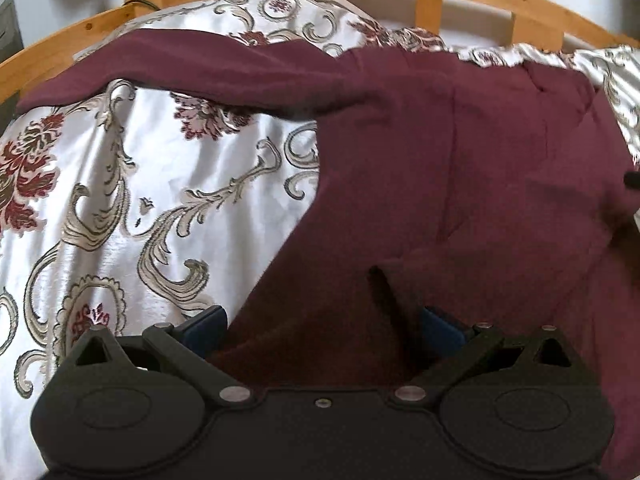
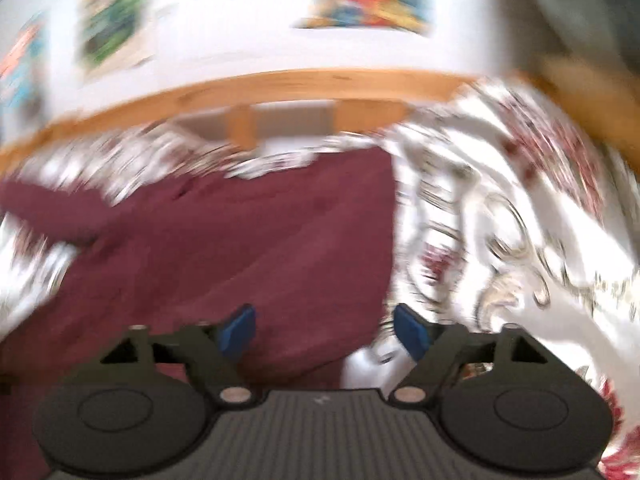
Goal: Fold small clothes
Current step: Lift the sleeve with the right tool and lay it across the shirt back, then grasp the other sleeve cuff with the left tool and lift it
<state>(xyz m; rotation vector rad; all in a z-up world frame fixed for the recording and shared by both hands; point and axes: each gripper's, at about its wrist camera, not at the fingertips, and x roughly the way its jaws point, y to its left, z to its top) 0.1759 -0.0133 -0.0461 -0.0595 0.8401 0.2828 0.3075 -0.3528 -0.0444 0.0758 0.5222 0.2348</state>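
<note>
Left tool (image 1: 322, 328) gapes over the maroon garment's (image 1: 440, 168) near hem on the bed (image 1: 120, 200), sleeve stretching far-left; your right tool (image 2: 324, 330), also unclenched, straddles its right edge.

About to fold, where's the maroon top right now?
The top lies spread on the floral bedspread, right of centre in the left wrist view, one sleeve stretching left.
</note>
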